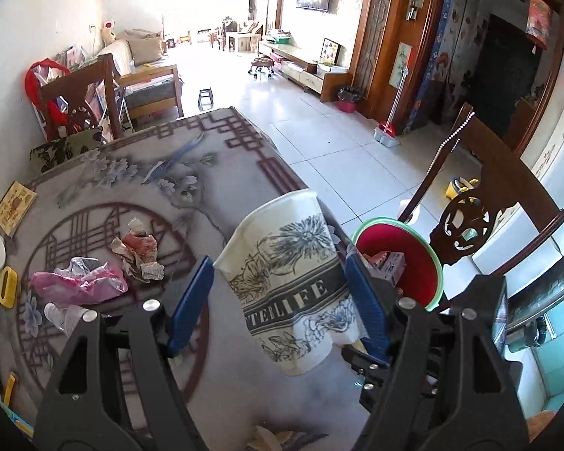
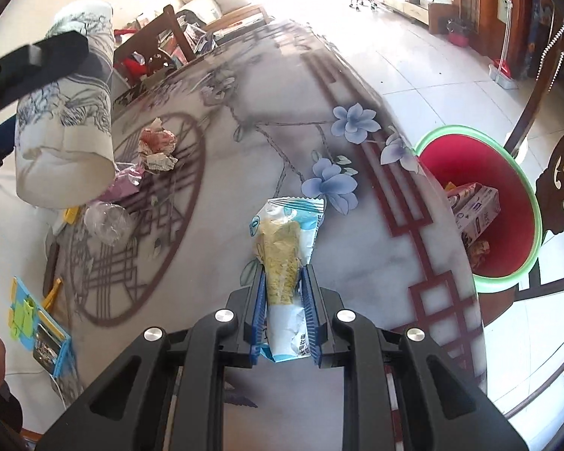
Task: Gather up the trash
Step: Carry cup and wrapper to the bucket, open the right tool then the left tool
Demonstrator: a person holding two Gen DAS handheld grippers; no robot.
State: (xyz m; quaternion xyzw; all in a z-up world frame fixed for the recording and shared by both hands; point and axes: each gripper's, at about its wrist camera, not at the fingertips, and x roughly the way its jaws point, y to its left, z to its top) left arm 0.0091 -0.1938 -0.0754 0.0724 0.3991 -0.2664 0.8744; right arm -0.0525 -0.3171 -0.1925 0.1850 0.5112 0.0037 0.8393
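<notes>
Patterned tabletop (image 1: 214, 173) with litter, red bin (image 2: 522, 270) beside its edge.
Left gripper (image 1: 278, 267) clamps a printed paper cup (image 1: 285, 282) aloft; right gripper (image 2: 282, 274) pinches a snack wrapper (image 2: 282, 248). Crumpled paper (image 1: 137, 251) and pink bag (image 1: 79, 285) lie farther left.

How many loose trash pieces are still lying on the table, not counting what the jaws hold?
3: a crumpled printed paper wad mid-table, a pink plastic bag beside it, and a clear plastic piece nearer the camera. More may be hidden behind the paper cup.
</notes>
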